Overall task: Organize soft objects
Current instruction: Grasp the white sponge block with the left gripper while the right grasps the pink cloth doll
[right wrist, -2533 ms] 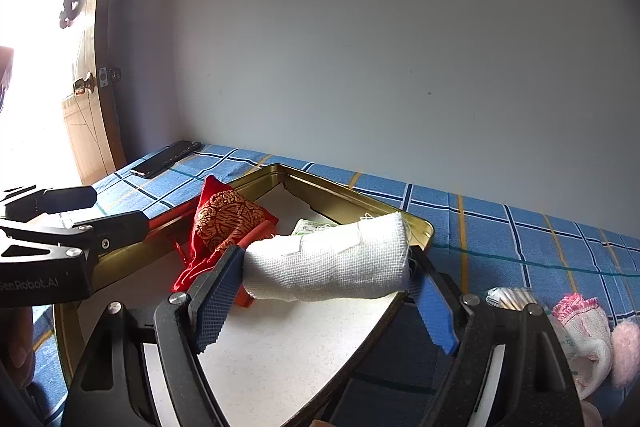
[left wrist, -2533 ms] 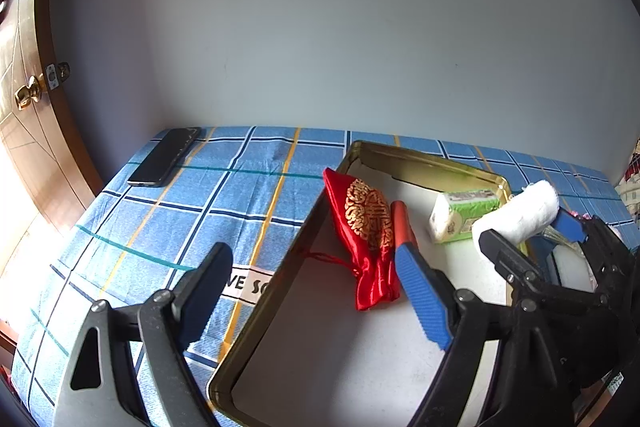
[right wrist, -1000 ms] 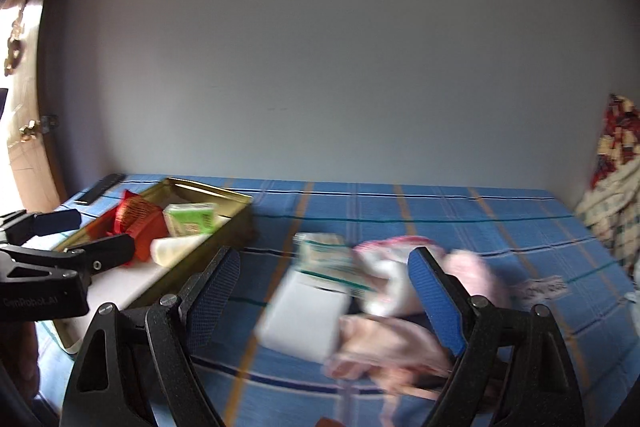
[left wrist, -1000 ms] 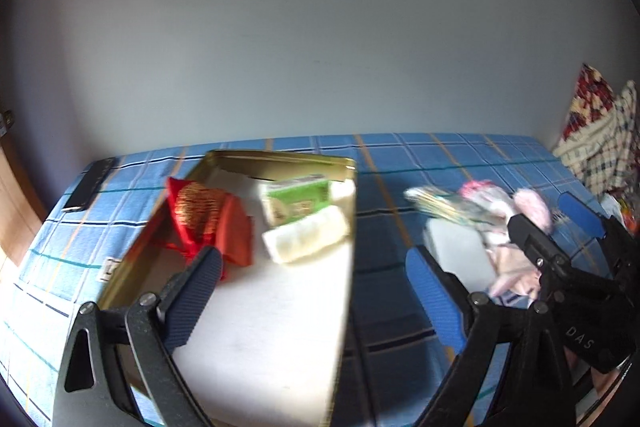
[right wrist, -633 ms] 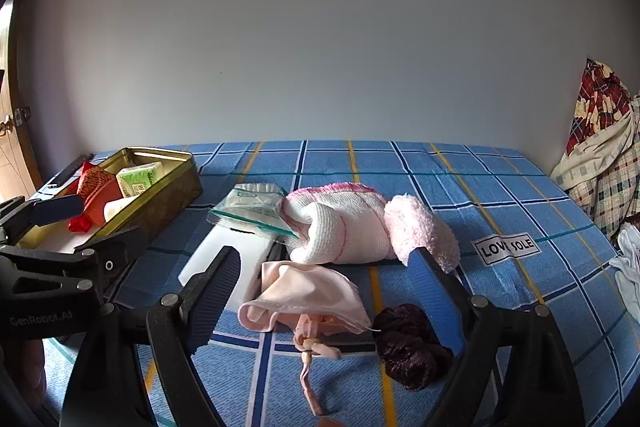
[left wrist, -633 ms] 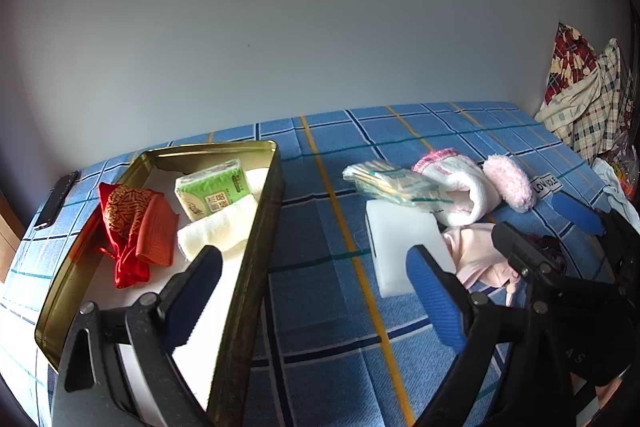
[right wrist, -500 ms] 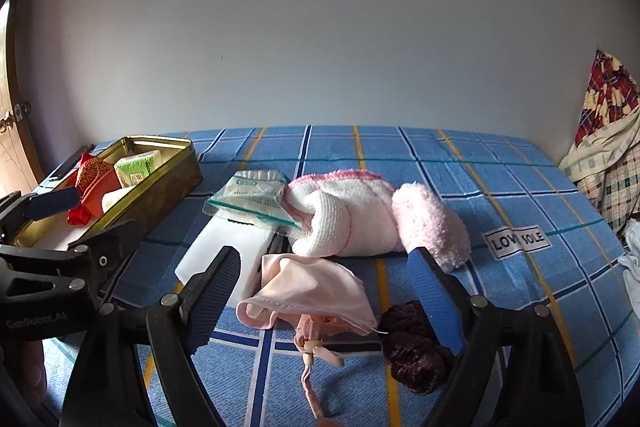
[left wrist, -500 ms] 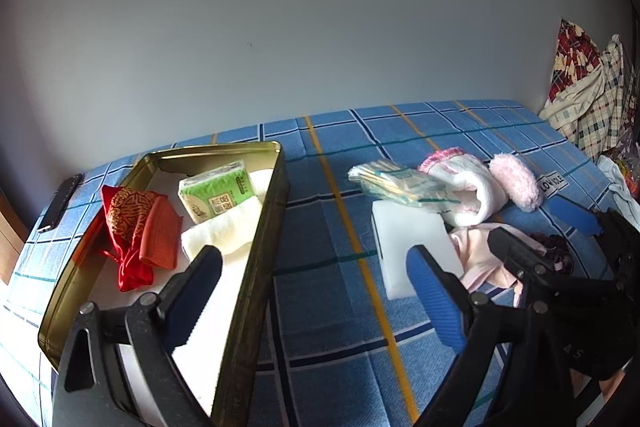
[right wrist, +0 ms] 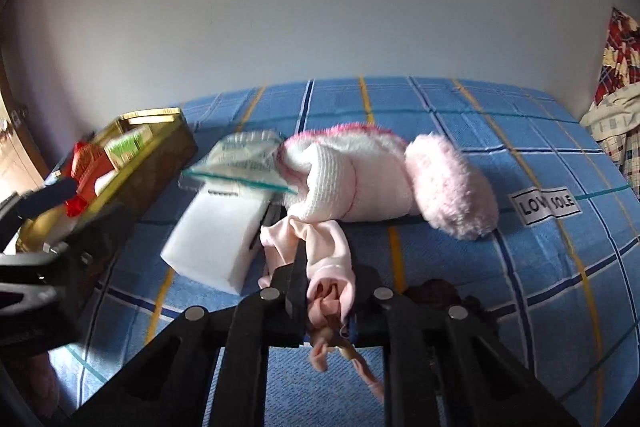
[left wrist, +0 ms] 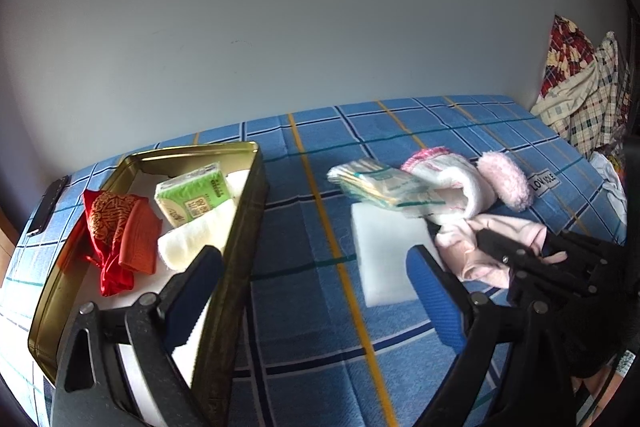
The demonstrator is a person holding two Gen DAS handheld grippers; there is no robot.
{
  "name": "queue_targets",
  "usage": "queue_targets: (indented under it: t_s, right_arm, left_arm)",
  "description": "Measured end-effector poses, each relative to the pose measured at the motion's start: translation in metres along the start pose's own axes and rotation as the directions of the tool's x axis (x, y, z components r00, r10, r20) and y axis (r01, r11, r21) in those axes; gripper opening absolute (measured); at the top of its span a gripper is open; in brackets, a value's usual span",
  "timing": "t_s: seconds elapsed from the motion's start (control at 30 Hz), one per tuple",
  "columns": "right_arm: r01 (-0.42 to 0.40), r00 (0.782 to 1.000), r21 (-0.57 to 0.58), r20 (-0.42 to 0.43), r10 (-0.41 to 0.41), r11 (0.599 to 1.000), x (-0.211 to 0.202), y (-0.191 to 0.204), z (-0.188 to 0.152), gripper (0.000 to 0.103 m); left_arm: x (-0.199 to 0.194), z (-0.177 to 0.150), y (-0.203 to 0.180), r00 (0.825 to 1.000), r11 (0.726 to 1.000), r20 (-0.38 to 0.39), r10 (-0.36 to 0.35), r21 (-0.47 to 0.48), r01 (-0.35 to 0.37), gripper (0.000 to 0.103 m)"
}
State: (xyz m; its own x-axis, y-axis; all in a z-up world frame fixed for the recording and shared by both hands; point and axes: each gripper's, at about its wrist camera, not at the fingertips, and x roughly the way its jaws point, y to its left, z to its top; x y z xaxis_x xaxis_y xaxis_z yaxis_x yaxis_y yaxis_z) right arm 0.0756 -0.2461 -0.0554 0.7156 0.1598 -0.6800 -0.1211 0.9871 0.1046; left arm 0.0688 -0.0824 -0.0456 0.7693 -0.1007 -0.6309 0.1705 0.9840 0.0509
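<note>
My right gripper (right wrist: 326, 291) points down at the blue checked bedspread, its jaws closing tight on a pale pink cloth (right wrist: 320, 247) whose bunched end sticks out between the pads. The left wrist view shows the same pink cloth (left wrist: 500, 239) under the right gripper's black fingers (left wrist: 496, 247). My left gripper (left wrist: 314, 259) hangs open and holds nothing, its left finger over the gold tin (left wrist: 248, 227). In the tin lie a red pouch (left wrist: 112, 227), a green tissue pack (left wrist: 192, 195) and a white bandage roll (left wrist: 196, 235).
Beside the cloth lie a white foam block (left wrist: 384, 255), a zip bag (left wrist: 380, 183), a white and pink knit sock (left wrist: 452, 183), a pink fluffy piece (left wrist: 504, 183) and a dark scrunchie (right wrist: 440, 291). A phone (left wrist: 48, 205) lies far left. Plaid clothes (left wrist: 580, 99) pile up far right.
The right gripper has come down onto the pink cloth and its jaws have gone from wide open to shut on it. The left gripper has drifted slightly and stays open.
</note>
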Motion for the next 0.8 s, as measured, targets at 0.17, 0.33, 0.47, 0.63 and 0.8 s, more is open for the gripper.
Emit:
queue_targets:
  t_s: [0.17, 0.33, 0.47, 0.63, 0.8]
  right_arm:
    - [0.003, 0.991, 0.016, 0.13, -0.005, 1.0, -0.027, -0.003, -0.001, 0.014]
    - [-0.01, 0.978, 0.069, 0.208, -0.005, 0.998, -0.041, -0.014, -0.002, 0.014]
    - [-0.028, 0.973, 0.089, 0.231, 0.007, 0.996, -0.044, -0.02, -0.004, 0.014]
    - [-0.034, 0.972, 0.083, 0.234, 0.014, 0.996, -0.043, -0.019, -0.004, 0.014]
    - [-0.033, 0.97, 0.079, 0.244, 0.013, 0.996, -0.045, -0.019, -0.006, 0.014]
  left_arm:
    - [0.013, -0.001, -0.017, 0.999, 1.0, -0.032, -0.017, 0.025, 0.018, 0.095]
    - [0.027, 0.0, -0.031, 0.997, 0.998, -0.067, -0.044, 0.039, 0.047, 0.095]
    - [0.04, 0.002, -0.045, 0.994, 0.996, -0.099, -0.054, 0.062, 0.06, 0.095]
    - [0.055, 0.003, -0.05, 0.991, 0.996, -0.128, -0.031, 0.074, 0.041, 0.084]
    - [0.061, -0.007, -0.053, 0.987, 0.993, -0.148, -0.068, 0.081, 0.081, 0.057]
